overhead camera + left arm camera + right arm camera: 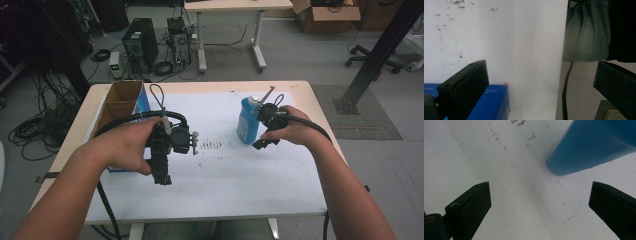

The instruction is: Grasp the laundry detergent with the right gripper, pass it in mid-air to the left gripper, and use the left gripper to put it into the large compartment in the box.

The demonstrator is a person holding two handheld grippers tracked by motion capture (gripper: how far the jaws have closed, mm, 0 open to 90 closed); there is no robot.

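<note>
A blue bottle (pixel 247 125) with a pale top stands upright on the white sheet (pixel 225 175), right of the middle. My right gripper (pixel 263 142) hovers just to its right, low over the sheet and apart from it. In the right gripper view the bottle's base (pixel 591 147) is at the upper right, beyond the jaws, and my right gripper (pixel 540 205) is open and holds nothing. My left gripper (pixel 161 176) is held at centre left, its jaws turned back toward the near edge. My left gripper (pixel 541 85) is open wide over bare sheet.
A cardboard box with a blue side (pixel 120 107) stands at the table's left, and its blue face (pixel 491 102) is close to the left jaw. The near table edge and a trouser leg (pixel 586 35) are visible. A computer tower (pixel 140 42), cables and a second table occupy the floor beyond.
</note>
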